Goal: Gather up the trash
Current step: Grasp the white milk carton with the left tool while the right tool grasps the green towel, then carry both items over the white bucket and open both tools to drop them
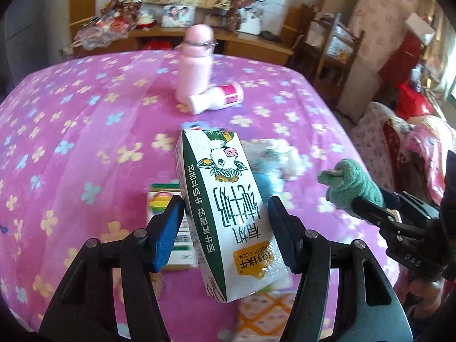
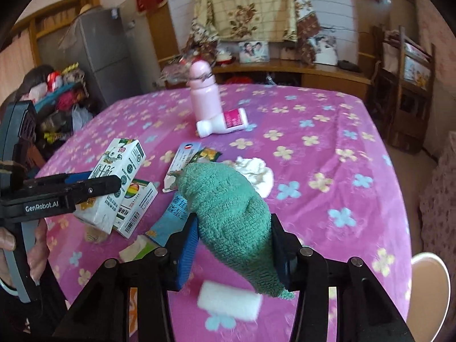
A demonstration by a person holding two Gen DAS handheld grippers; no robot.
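My left jaws pinch the milk carton (image 1: pixel 225 216), long axis toward twelve o'clock, my right jaws pinch the green cloth (image 2: pixel 230 213), remaining wrappers (image 2: pixel 199 156) lying at twelve.

Bright daylight, soft shadows; strong fisheye bending, dark corner vignette; slight motion blur throughout.

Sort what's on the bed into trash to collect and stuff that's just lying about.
Trash to collect:
milk carton, held in the left tongs
small colourful box
crumpled white tissue
blue wrapper
tipped white bottle

Probably just lying about:
pink flask, standing upright
green cloth, held in the right tongs
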